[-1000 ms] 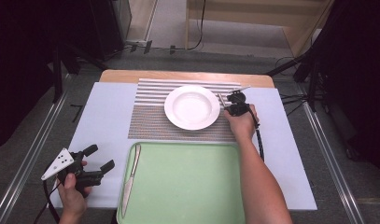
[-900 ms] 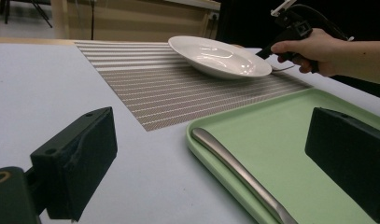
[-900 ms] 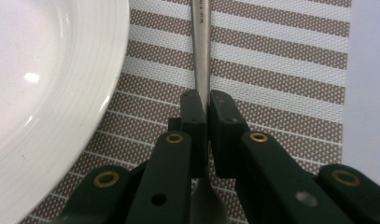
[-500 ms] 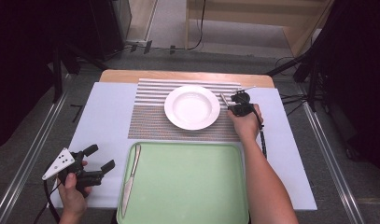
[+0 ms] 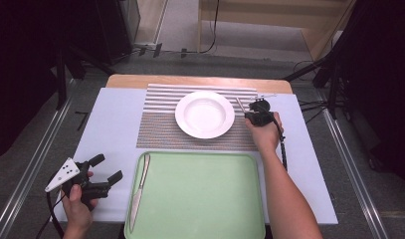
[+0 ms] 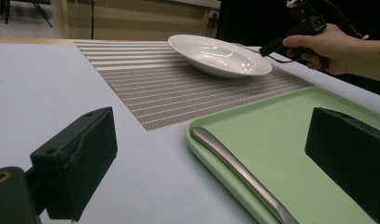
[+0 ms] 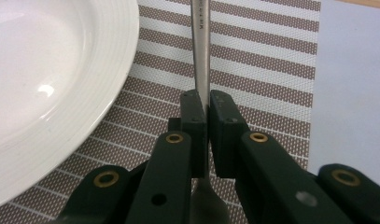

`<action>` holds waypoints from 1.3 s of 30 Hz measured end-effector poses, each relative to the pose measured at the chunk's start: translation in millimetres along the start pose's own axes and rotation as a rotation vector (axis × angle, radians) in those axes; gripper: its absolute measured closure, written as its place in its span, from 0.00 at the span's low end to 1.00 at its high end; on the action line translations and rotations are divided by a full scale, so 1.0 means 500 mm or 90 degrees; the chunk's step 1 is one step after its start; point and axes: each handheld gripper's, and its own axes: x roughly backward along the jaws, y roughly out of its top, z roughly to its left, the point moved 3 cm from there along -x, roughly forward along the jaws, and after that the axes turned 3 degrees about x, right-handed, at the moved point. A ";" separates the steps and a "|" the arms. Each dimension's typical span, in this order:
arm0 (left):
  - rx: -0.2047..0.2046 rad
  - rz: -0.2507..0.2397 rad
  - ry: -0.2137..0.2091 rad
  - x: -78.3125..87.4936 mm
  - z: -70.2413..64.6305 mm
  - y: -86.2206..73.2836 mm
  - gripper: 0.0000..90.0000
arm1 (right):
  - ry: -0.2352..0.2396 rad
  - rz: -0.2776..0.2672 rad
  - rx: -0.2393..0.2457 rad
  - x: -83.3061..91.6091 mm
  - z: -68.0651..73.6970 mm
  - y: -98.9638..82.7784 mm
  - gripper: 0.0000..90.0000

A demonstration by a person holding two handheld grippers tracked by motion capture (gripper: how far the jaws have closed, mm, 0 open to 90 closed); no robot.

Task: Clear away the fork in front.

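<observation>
A white deep plate (image 5: 205,114) (image 6: 220,56) (image 7: 47,84) sits on a striped placemat (image 5: 160,129). Just right of the plate, my right gripper (image 5: 250,114) (image 7: 207,100) is shut on the handle of a steel utensil (image 5: 238,103) (image 7: 200,42), low over the mat. The utensil's head is hidden under the jaws. A table knife (image 5: 140,186) (image 6: 239,172) lies along the left side of a green tray (image 5: 200,199) (image 6: 281,135). My left gripper (image 5: 106,168) (image 6: 211,140) is open at the table's near left, pointed at the tray's left edge, holding nothing.
The white tabletop (image 5: 110,124) carries the mat at the back and the tray at the front. A cable (image 5: 283,149) trails from the right gripper along the forearm. Metal rails and dark stands flank the table.
The right hand with the utensil has shifted slightly beside the plate. The left gripper has stayed where it was.
</observation>
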 end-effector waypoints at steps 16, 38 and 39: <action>-0.018 0.016 0.014 -0.008 -0.014 0.010 0.03 | 0.036 -0.059 0.002 0.044 0.000 -0.057 0.93; -0.059 0.038 -0.042 -0.069 -0.103 0.066 0.03 | 0.062 -0.125 0.018 0.113 0.000 -0.119 0.93; -0.058 0.040 -0.044 -0.071 -0.107 0.069 0.03 | 0.063 -0.130 0.023 0.117 0.001 -0.121 0.93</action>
